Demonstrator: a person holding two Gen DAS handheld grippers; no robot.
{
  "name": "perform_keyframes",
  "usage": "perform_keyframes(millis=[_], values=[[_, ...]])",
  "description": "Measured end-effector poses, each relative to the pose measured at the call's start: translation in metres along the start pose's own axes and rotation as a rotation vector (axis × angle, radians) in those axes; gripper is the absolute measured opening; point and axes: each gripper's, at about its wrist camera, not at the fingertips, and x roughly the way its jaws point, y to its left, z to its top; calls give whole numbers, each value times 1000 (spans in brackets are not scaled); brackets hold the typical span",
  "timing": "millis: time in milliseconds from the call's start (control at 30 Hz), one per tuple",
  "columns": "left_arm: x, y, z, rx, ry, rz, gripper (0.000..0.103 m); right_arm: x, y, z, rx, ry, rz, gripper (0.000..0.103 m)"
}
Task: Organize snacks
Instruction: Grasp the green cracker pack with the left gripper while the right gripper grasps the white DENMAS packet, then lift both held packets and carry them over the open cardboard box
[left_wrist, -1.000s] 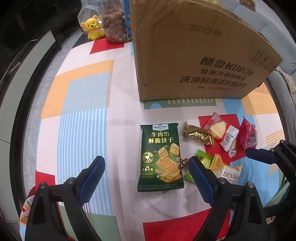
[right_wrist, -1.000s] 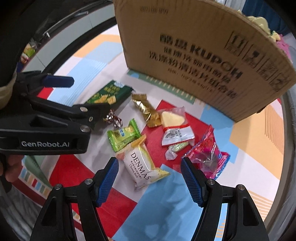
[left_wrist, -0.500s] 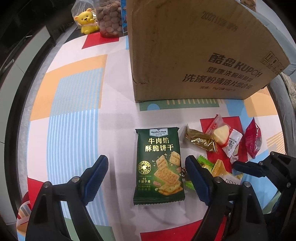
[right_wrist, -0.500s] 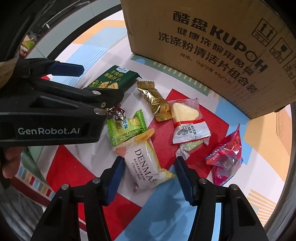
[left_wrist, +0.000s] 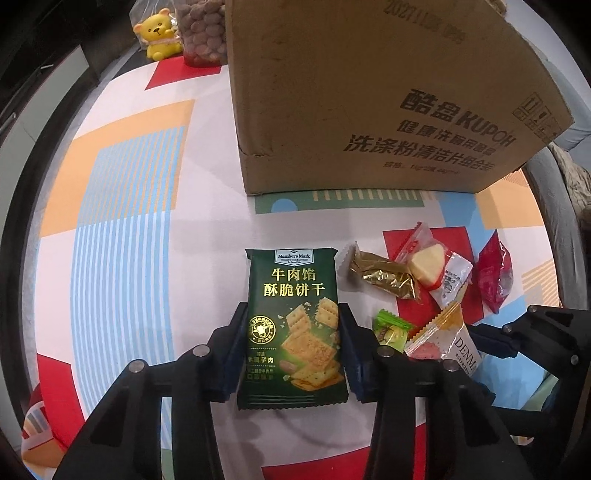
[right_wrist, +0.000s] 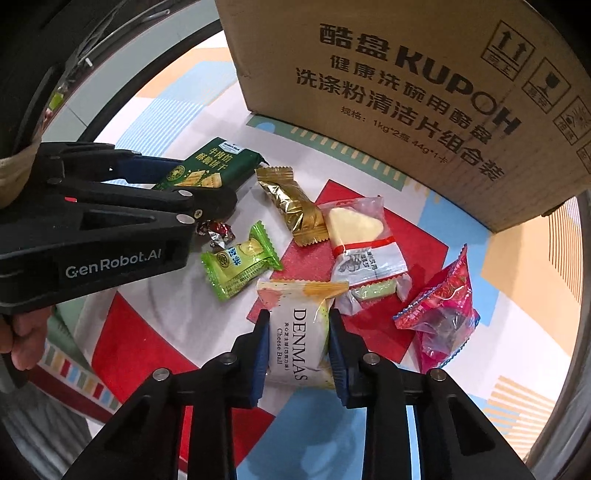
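Left tongs (left_wrist: 291, 354): closing, blue pads against both sides of green cracker packet (left_wrist: 293, 325)
Right tongs (right_wrist: 297, 350): closing, pads pressing white DENMAS packet (right_wrist: 297, 332)
Behind: cardboard box (right_wrist: 424, 92)

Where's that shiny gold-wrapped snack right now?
In the right wrist view the gold-wrapped snack lies on the patterned cloth in front of the cardboard box, between the dark green cracker pack and the clear-wrapped cheese wedge, held by neither gripper.
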Motion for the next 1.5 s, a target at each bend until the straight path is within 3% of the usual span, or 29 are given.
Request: perform_keyframes(millis=[767,1500], values=[[-69,-21,-23,21,-100,46,44,-45,-12,-13,39,-85,-11,29],[-106,-45,-22,25,-173,61,44,-101,-33,-21,144,-184,-13,29]])
